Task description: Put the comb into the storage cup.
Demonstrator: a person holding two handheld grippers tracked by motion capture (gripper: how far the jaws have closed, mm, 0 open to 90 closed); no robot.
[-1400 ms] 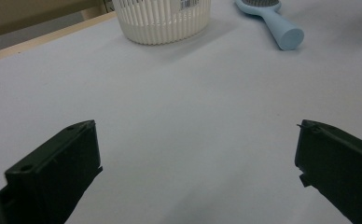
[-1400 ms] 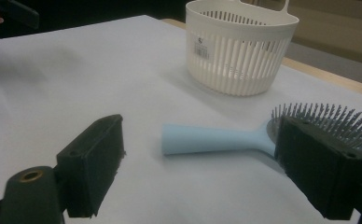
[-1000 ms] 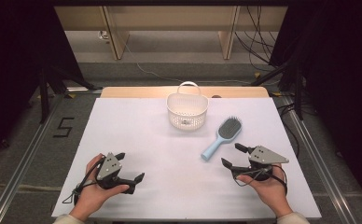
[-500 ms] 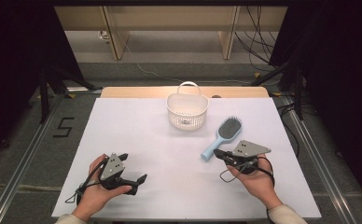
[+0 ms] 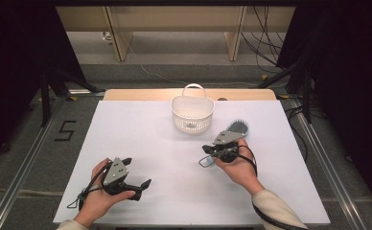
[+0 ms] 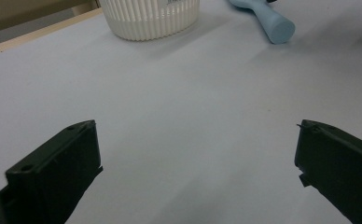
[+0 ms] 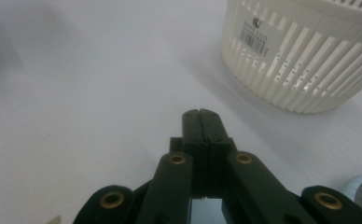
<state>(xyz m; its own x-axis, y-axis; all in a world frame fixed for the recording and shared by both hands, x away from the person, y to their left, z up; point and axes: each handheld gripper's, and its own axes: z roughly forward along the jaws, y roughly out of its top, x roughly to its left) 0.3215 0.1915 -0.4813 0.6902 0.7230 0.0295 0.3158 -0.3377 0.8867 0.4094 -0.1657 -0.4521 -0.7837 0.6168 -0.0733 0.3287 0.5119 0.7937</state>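
high view: right tongs point(image 5: 208, 154) pressed together, empty, beside hairbrush point(image 5: 237, 127); left tongs point(image 5: 137, 177) apart near front edge.

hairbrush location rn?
High view: the blue hairbrush lies right of centre on the white table, just right of the white basket, under the right gripper.

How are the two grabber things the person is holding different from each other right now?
The left hand-held gripper has its jaws spread wide apart, while the right hand-held gripper has its jaws pressed shut with nothing between them. The left one sits near the table's front edge, away from everything; the right one is up by the blue hairbrush and white basket. Both are black with a grey plate on top, each held in one hand.
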